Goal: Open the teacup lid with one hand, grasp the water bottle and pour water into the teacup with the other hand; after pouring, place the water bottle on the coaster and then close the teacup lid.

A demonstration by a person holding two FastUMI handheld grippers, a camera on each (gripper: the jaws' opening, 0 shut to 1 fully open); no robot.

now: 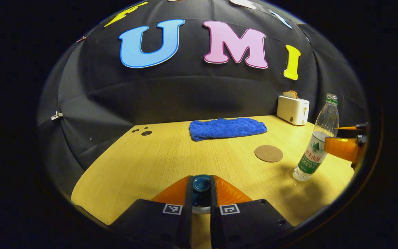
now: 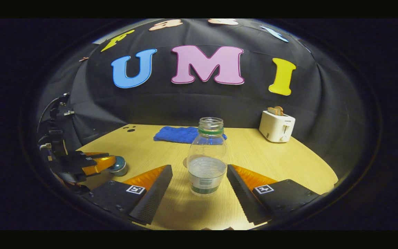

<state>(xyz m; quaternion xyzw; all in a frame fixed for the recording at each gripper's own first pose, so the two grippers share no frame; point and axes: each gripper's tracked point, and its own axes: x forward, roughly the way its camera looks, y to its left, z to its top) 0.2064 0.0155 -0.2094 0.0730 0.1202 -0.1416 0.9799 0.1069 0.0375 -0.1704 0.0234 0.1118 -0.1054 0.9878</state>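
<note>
Pale wooden worktop (image 2: 271, 155): water bottle (image 2: 207, 160) stands upright at frame centre between the right gripper's (image 2: 199, 188) wide-spread fingers, while the left gripper (image 1: 201, 193) pinches the teacup lid (image 1: 201, 186) knob.

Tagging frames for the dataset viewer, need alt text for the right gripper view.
The right gripper is open, its fingers on either side of an uncapped, partly filled water bottle standing on a wooden table. At far left, the left gripper holds a teal teacup lid. Behind lie a blue towel and a white toaster.
</note>
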